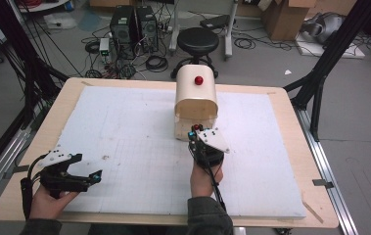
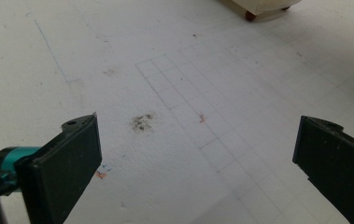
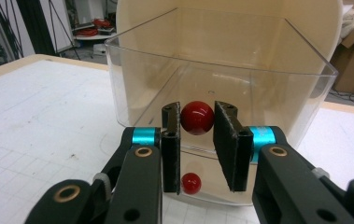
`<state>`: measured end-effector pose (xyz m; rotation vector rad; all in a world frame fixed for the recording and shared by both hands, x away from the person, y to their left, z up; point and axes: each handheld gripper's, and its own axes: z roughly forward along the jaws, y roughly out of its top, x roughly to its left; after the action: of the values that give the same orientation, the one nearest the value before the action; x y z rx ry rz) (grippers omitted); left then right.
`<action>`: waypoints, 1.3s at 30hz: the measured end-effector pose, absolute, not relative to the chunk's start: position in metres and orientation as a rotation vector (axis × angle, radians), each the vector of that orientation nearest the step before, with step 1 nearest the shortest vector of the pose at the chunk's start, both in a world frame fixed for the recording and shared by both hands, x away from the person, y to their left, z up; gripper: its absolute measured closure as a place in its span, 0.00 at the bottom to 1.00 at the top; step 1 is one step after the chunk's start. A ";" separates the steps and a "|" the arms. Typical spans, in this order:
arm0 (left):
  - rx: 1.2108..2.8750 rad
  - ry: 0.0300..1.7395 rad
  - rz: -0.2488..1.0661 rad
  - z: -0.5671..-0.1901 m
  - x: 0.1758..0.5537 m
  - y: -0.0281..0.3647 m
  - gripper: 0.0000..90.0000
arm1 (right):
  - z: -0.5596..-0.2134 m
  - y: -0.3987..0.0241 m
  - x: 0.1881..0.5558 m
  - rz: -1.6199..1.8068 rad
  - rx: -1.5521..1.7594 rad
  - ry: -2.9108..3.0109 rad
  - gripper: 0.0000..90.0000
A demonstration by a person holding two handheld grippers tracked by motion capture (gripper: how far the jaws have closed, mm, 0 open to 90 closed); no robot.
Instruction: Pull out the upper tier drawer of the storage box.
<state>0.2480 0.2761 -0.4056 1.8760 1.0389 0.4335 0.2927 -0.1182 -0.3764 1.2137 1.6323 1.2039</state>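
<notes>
Right gripper (image 3: 197,144) clamped on red knob (image 3: 197,117) of clear drawer (image 3: 221,79) in cream box (image 1: 196,100). Left gripper (image 2: 198,154) spread wide over white mat (image 2: 174,93).

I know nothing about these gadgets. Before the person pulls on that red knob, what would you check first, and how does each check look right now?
1. Right hand-held gripper lined up on the front red knob: ok, knob sits between its jaws.
2. Jaws clamped on the knob: cannot tell, they look touching or nearly so.
3. Clear drawer closed into the cream box: cannot tell.
4. Left hand-held gripper out of the way: ok, open, far off over the white mat.
5. Nothing on the mat in front of the box: ok.
</notes>
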 end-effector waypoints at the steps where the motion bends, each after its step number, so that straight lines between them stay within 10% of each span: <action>1: 1.878 1.039 0.434 -0.406 0.248 0.276 0.02 | -0.376 -0.118 0.291 1.205 1.211 1.633 0.81; 39: 1.883 1.028 0.437 -0.405 0.248 0.273 0.02 | -0.377 -0.125 0.261 1.242 1.189 1.654 0.81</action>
<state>0.2482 0.2734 -0.4049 1.8827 1.0276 0.4373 0.2607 -0.1254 -0.3772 1.1895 1.6535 1.2421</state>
